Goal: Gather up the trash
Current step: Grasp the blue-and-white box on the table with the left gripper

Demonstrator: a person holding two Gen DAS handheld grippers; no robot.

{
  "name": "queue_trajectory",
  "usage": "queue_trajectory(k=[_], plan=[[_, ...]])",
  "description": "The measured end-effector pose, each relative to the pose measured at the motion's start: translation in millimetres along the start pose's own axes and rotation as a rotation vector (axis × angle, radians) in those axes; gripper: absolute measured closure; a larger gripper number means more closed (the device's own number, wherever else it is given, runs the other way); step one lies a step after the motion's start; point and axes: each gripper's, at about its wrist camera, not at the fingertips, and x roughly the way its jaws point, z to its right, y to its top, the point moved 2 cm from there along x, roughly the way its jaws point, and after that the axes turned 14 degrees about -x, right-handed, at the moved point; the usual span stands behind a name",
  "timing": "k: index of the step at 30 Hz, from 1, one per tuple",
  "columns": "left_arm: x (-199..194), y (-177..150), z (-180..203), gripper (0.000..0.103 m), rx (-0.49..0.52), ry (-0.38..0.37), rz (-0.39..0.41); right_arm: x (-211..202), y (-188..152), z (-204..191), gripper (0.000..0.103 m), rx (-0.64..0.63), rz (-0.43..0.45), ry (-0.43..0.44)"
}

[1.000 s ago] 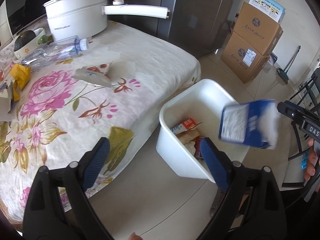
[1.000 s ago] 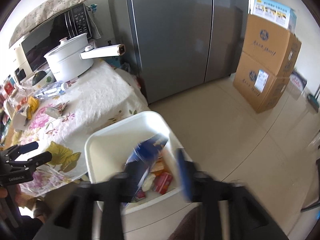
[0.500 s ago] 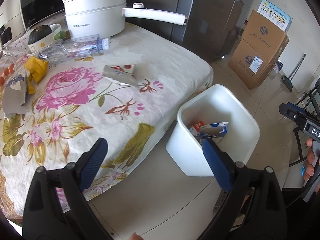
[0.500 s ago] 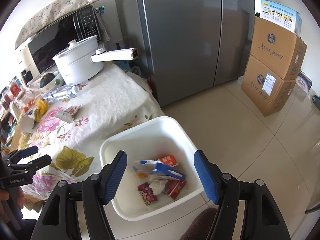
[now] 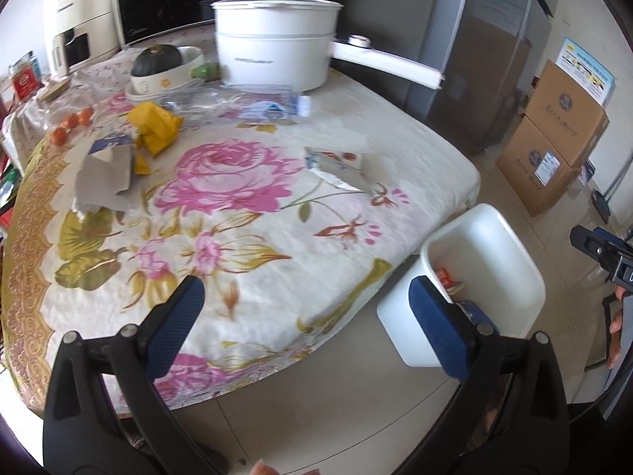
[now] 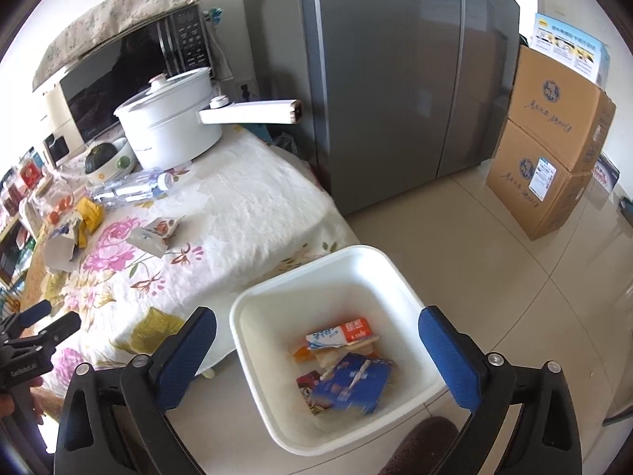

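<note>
Several cartons already lie in the white plastic bin [image 6: 332,360] on the floor, while a flattened carton [image 5: 340,168], torn cardboard [image 5: 105,176], yellow wrapper [image 5: 156,132] and clear bottle [image 5: 237,101] remain on the table [image 5: 237,237], both grippers' jaws spread wide and empty.

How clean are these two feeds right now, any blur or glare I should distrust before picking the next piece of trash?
Left wrist view: motion smear across the table, so the flattened carton and plastic bottle look soft; strong fisheye bend at the edges. Right wrist view: mostly sharp, only the blue packet inside the white bin is smeared; daylight sheen on the floor tiles, no blinding glare.
</note>
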Motion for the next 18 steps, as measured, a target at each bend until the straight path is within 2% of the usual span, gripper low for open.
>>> queue_trajectory(k=[8,18], plan=[[-10,10,-45,0.001,-0.081,0.049,0.023,12,19,-44,0.000,-0.081,-0.026,0.026],[-21,35,-103,0.000,-0.142,0.089,0.055,25,58,-94,0.000,-0.133,-0.011,0.090]])
